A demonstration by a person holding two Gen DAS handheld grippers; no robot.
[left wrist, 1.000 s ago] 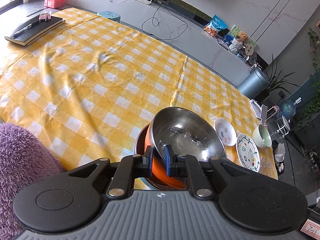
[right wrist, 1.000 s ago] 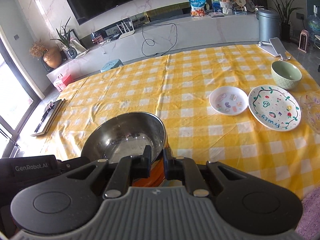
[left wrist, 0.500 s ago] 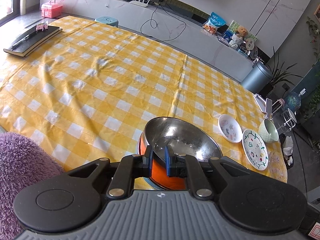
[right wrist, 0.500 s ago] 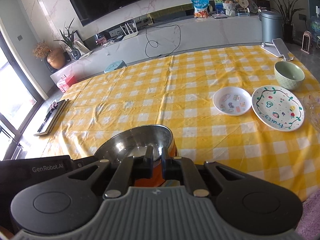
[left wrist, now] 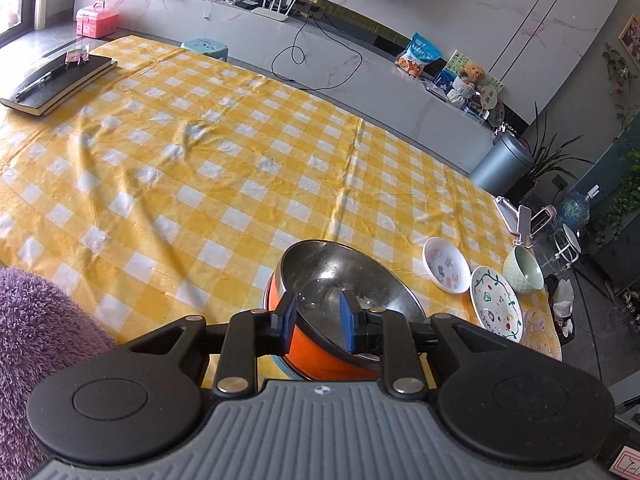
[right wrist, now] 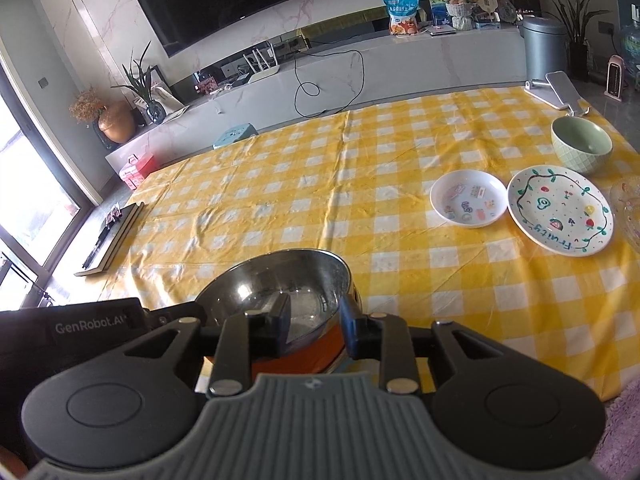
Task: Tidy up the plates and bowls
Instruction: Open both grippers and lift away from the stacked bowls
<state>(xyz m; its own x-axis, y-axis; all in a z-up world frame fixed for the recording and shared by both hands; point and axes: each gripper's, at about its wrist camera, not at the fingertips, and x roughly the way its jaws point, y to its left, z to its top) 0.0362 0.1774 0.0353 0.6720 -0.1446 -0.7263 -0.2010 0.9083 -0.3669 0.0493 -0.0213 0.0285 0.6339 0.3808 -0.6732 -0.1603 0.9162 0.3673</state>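
Note:
A steel bowl sits nested in an orange bowl at the near edge of the yellow checked table. My left gripper straddles the steel bowl's near rim; its jaws are opening and the pads stand clear of the rim. My right gripper straddles the rim from the other side, its jaws also opening and no longer pressing. At the far right lie a small white plate, a painted fruit plate and a green bowl.
A clear glass plate lies at the right edge. A dark notebook lies at the far left corner and a phone stand at the far right. Purple fluffy fabric lies by the near edge.
The steel bowl, tilted up in both grips a second ago, has sunk level into the orange bowl. Both grippers have parted their jaws from its rim.

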